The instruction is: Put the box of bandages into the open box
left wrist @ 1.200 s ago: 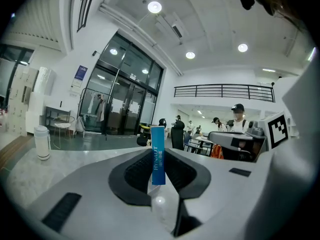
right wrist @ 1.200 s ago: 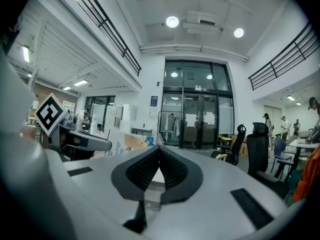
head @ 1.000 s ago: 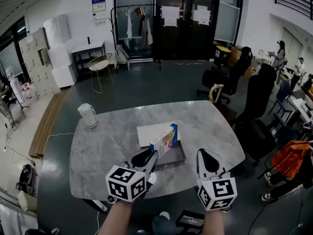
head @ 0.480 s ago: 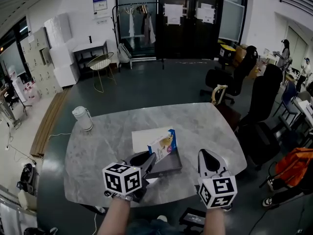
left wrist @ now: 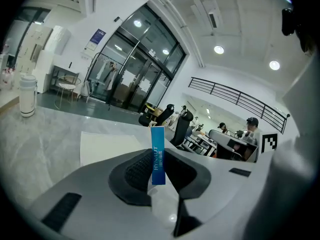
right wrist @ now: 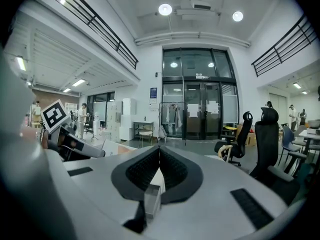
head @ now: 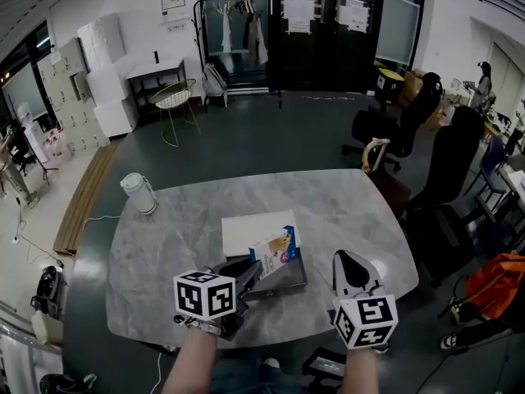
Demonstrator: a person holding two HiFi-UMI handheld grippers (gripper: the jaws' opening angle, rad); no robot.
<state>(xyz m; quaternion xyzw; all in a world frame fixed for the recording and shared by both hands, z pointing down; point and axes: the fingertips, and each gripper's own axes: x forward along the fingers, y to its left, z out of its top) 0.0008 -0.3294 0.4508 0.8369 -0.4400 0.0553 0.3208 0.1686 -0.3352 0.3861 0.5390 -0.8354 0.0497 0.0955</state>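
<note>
The box of bandages (head: 276, 249), white and blue with a picture on its side, stands upright over the open box's near left corner. My left gripper (head: 253, 271) is shut on its lower end. In the left gripper view its blue edge (left wrist: 158, 154) sits pinched between the dark pads. The open box (head: 292, 281) is a shallow grey tray on the marble table (head: 353, 212), and its white lid (head: 246, 230) lies flat behind it. My right gripper (head: 351, 266) hovers to the right of the tray, its jaws together with nothing in them (right wrist: 159, 156).
A white jug (head: 138, 193) stands at the table's far left corner. Black office chairs (head: 447, 167) and an orange bag (head: 492, 273) are off the table's right side. The table's front edge runs just under both grippers.
The left gripper and the bandage box have shifted slightly towards me over the tray. The right gripper has hardly moved. The head camera has tilted a little.
</note>
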